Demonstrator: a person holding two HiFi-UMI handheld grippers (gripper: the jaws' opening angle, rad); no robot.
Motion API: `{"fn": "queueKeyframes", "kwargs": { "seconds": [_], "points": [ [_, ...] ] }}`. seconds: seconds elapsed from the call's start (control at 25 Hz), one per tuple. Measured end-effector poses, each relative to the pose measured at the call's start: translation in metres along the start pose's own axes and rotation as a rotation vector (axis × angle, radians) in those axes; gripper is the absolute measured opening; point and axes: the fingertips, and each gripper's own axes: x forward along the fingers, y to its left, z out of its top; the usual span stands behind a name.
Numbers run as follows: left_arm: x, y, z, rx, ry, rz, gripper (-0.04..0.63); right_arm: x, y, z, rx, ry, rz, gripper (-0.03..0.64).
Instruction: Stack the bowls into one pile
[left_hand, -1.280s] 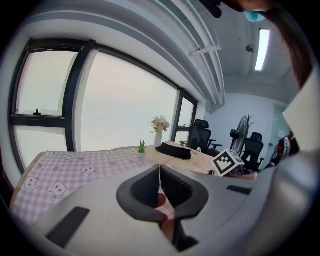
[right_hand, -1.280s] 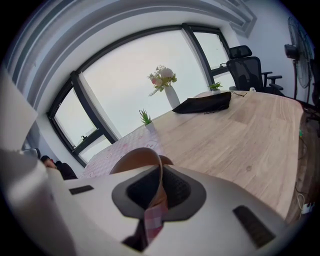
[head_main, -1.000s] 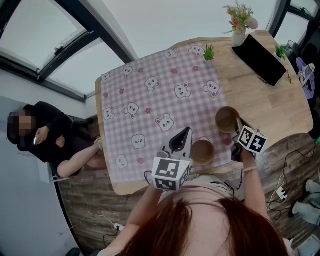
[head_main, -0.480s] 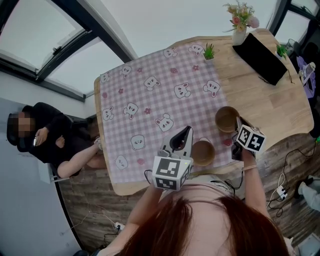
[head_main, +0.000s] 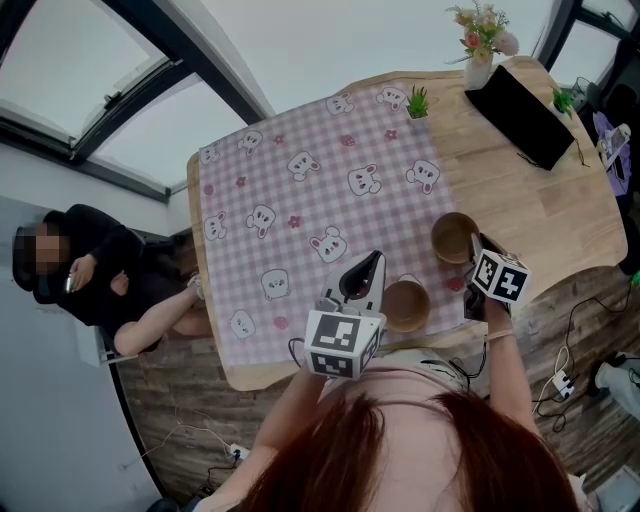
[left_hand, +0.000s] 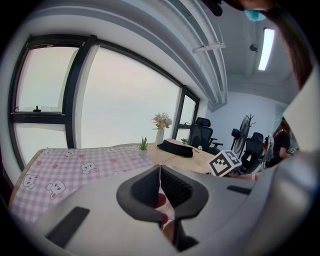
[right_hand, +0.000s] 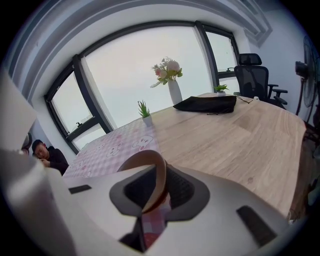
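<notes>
My right gripper (right_hand: 159, 187) pinches the rim of a brown wooden bowl (head_main: 453, 238) at the right edge of the pink bunny-print cloth (head_main: 300, 200). A second bowl (head_main: 406, 304), alike, sits nearer, between both grippers. My left gripper (left_hand: 160, 172) has its jaws pressed together on nothing. The cloth covers the left of a pale wooden table (head_main: 540, 210); big windows (left_hand: 120, 100) stand beyond.

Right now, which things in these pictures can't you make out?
Right gripper view: the right hand-held gripper clamps the farther round brown wooden bowl, and its body hides all but a rim arc.
Left gripper view: the nearer round brown wooden bowl does not show; the shut left hand-held gripper fills the lower picture.
Head view: the flat black object is too small to identify; reddish hair covers the near edge of the wooden table.
</notes>
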Motion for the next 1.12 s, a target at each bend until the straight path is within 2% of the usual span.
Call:
{"fn": "queueKeyframes", "kwargs": {
  "seconds": [0.68, 1.12],
  "points": [
    [-0.011, -0.003, 0.005, 0.013, -0.032, -0.008, 0.012, -0.025, 0.009, 0.018, -0.043, -0.076, -0.021, 0.066],
    [-0.026, -0.012, -0.004, 0.013, -0.056, -0.003, 0.012, -0.043, 0.024, 0.006, -0.058, -0.103, 0.027, 0.064]
  ]
}}
